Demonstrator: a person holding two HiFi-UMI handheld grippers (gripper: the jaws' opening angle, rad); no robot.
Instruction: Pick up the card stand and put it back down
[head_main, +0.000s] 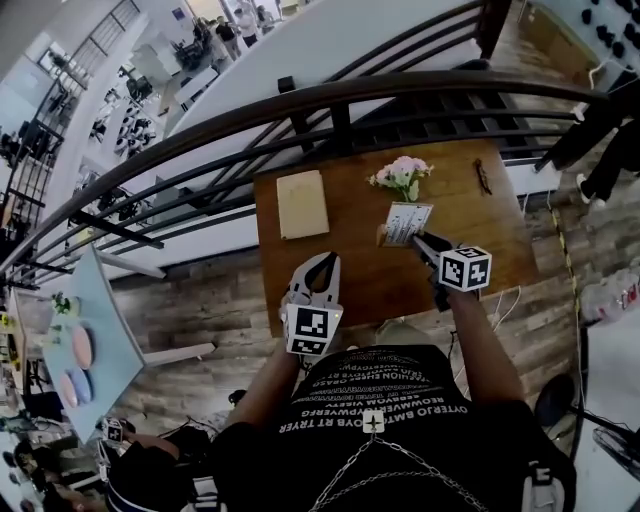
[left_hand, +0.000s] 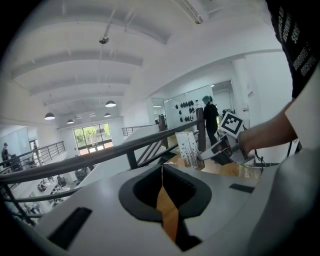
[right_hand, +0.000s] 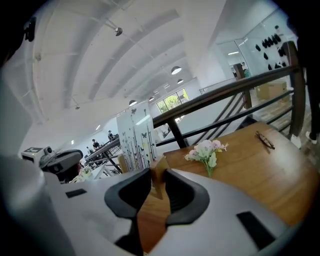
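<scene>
The card stand (head_main: 407, 222) is a white card with butterfly print in a small wooden base, on the far half of the wooden table (head_main: 350, 270). My right gripper (head_main: 420, 241) reaches it from the near right. In the right gripper view the jaws (right_hand: 157, 175) are shut on the wooden base, and the card (right_hand: 134, 136) rises just left of them. Whether the base rests on the table I cannot tell. My left gripper (head_main: 326, 263) is shut and holds nothing, near the table's front edge. The left gripper view (left_hand: 161, 171) shows the card stand (left_hand: 187, 149) with the right gripper (left_hand: 220, 150) on it.
A small bunch of pink flowers (head_main: 402, 176) (right_hand: 207, 151) lies just behind the stand. A tan pad (head_main: 301, 203) sits at the table's far left and a pair of glasses (head_main: 484, 176) (right_hand: 265, 140) at the far right. A dark railing (head_main: 300, 105) runs behind the table.
</scene>
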